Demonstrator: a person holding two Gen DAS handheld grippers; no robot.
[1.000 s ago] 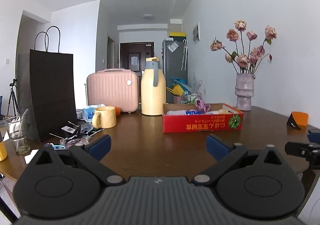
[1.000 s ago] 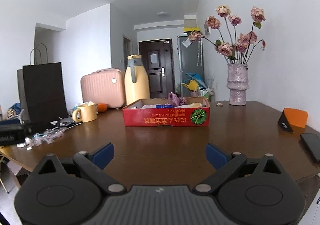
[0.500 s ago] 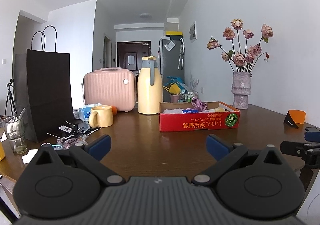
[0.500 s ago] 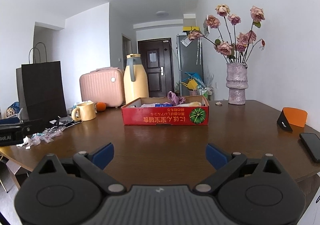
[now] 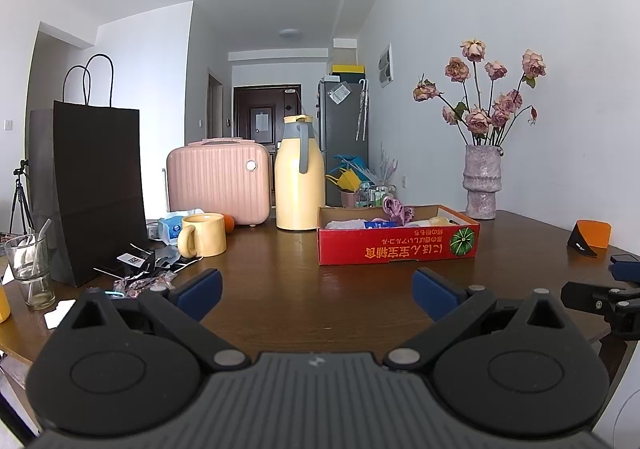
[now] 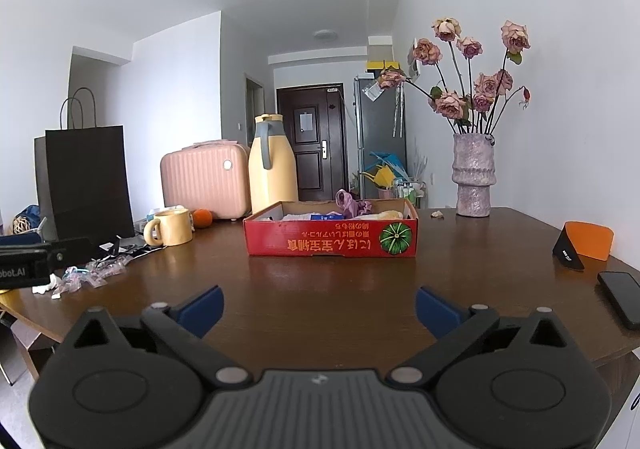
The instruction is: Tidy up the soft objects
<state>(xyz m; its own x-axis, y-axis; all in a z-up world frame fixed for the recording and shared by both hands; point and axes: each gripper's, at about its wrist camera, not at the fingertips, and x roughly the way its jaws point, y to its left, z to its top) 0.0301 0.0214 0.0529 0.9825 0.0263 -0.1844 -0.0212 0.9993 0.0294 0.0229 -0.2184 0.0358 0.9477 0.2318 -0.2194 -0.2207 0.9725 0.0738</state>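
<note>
A low red cardboard box (image 5: 398,249) (image 6: 332,245) stands on the brown table and holds soft items: a purple cloth (image 5: 394,207) (image 6: 346,203), white fabric (image 5: 344,224) and a pale yellow piece (image 6: 390,214). My left gripper (image 5: 316,291) is open and empty, hovering over the table's near edge, well short of the box. My right gripper (image 6: 318,307) is open and empty, also short of the box. Each gripper shows at the edge of the other's view.
A black paper bag (image 5: 94,193), pink case (image 5: 218,185), yellow thermos (image 5: 300,181), yellow mug (image 5: 204,235), glass (image 5: 30,269) and small wrappers (image 6: 90,275) crowd the left. A vase of roses (image 6: 474,179), orange stand (image 6: 586,245) and phone (image 6: 620,299) are on the right.
Both views have shifted slightly, the box sitting a little further left in the frames. Both grippers stay open and empty.
</note>
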